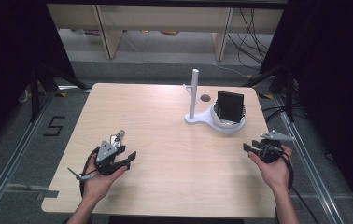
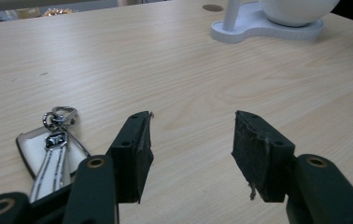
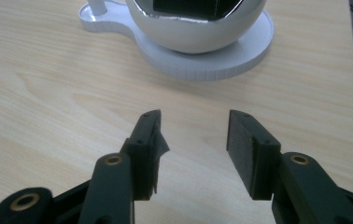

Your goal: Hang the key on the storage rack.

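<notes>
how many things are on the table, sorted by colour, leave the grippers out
White: 1, the stand with its upright post and round bowl
Black: 1, the flat dark block standing in that bowl
Silver and white: 1, the key fob with its metal ring, lying beside the left gripper
Total: 3

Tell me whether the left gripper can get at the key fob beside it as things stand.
Probably yes. The left gripper is open with nothing between its jaws, and the key fob lies flat on the table just beside its left jaw, with nothing over it. It would need to shift sideways first.
</notes>
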Tool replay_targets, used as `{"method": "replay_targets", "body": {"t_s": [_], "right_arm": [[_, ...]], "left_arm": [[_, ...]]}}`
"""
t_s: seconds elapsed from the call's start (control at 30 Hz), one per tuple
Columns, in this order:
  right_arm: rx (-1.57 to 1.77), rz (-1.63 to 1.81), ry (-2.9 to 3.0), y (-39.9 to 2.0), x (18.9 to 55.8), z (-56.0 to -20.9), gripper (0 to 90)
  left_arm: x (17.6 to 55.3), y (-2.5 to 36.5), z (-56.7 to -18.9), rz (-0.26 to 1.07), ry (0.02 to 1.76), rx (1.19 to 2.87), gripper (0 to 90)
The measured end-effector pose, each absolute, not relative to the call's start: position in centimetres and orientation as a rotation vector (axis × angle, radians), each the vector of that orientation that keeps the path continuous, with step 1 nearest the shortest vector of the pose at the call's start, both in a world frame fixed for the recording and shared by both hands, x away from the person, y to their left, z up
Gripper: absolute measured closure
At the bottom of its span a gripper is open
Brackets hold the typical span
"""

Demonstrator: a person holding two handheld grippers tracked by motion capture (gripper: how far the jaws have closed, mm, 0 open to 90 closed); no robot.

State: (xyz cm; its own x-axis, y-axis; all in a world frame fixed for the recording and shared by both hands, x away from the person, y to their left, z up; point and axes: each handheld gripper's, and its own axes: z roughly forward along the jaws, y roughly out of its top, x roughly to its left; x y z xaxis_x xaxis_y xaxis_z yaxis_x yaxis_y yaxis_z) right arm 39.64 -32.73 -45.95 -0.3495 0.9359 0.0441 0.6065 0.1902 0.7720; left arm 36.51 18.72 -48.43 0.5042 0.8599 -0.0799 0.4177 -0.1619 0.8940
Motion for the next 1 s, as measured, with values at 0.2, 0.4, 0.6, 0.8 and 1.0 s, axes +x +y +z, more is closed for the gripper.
{"method": "replay_targets", "body": {"t_s": [0.2,0.4,0.6,0.8,1.0], "right_arm": [[1.465,0.994,2.065,-32.0,39.3,-46.5,56.3],[1.503,0.983,2.081,-31.5,38.9,-46.2,57.3],[1.433,0.999,2.104,-31.7,39.2,-46.6,57.3],[1.43,1.007,2.112,-31.7,39.2,-46.5,57.3],[1.516,0.993,2.115,-31.2,38.9,-46.3,57.2]], "left_arm": [[38.5,19.5,-47.3,0.547,1.117,1.825,47.9],[40.6,20.7,-47.0,0.514,1.174,1.882,50.3],[42.2,21.6,-46.5,0.516,1.207,1.966,52.9],[44.7,22.5,-46.2,0.498,1.283,1.997,55.8],[46.9,22.4,-46.8,0.475,1.33,2.021,55.7]]}}
